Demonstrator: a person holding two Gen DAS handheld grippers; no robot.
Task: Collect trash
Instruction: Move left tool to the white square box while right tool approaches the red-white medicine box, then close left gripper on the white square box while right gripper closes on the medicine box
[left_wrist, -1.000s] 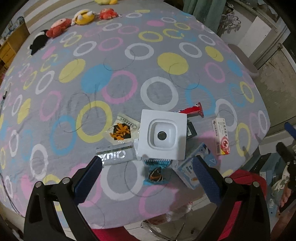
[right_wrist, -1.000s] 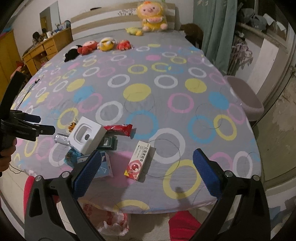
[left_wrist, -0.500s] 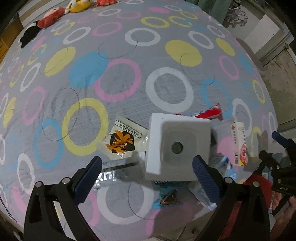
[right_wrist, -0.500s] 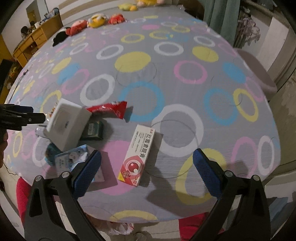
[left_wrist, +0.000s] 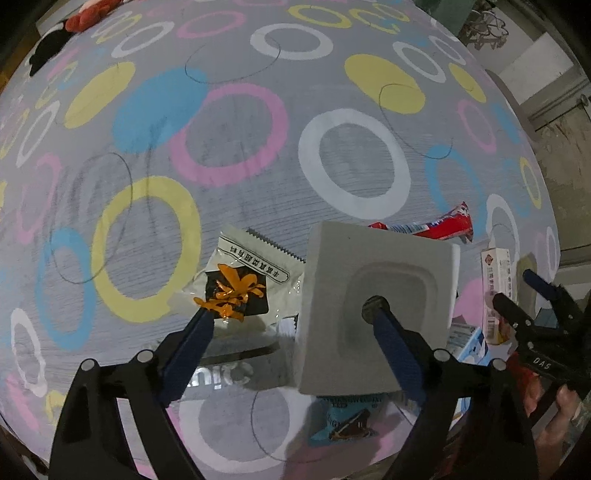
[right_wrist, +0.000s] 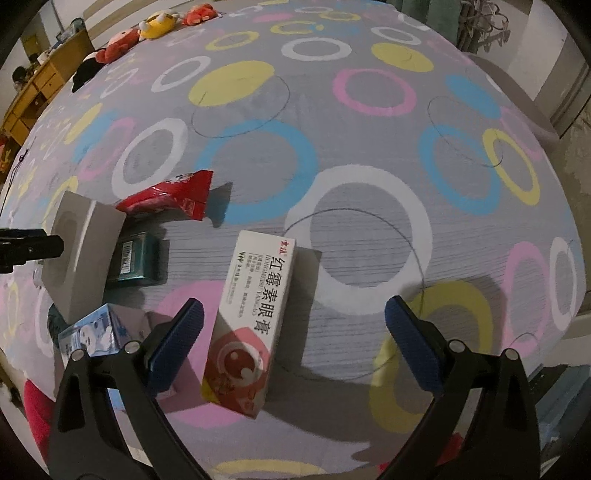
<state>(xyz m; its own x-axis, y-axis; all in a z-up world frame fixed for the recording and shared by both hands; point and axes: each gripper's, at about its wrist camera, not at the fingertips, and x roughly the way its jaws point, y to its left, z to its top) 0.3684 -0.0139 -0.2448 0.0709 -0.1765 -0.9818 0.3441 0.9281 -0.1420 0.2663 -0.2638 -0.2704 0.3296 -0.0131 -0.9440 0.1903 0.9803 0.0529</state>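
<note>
On the bed (right_wrist: 369, 229), trash is clustered near its front edge. The left gripper (left_wrist: 291, 314), jaws just narrowing, straddles the white box's (left_wrist: 376, 314) edge without clamping; it may tip. The right gripper (right_wrist: 293, 317) hangs open over the ointment carton (right_wrist: 255, 314), which could skid.

Bedroom, patterned bed (right_wrist: 258, 155), plush toys (right_wrist: 155, 20)

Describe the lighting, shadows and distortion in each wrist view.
Left wrist view: dim light, fisheye bends the ring-patterned bedspread, the square white foam block is shaded. Right wrist view: hard shadows fall right of the white-and-red medicine carton; edges curve.
</note>
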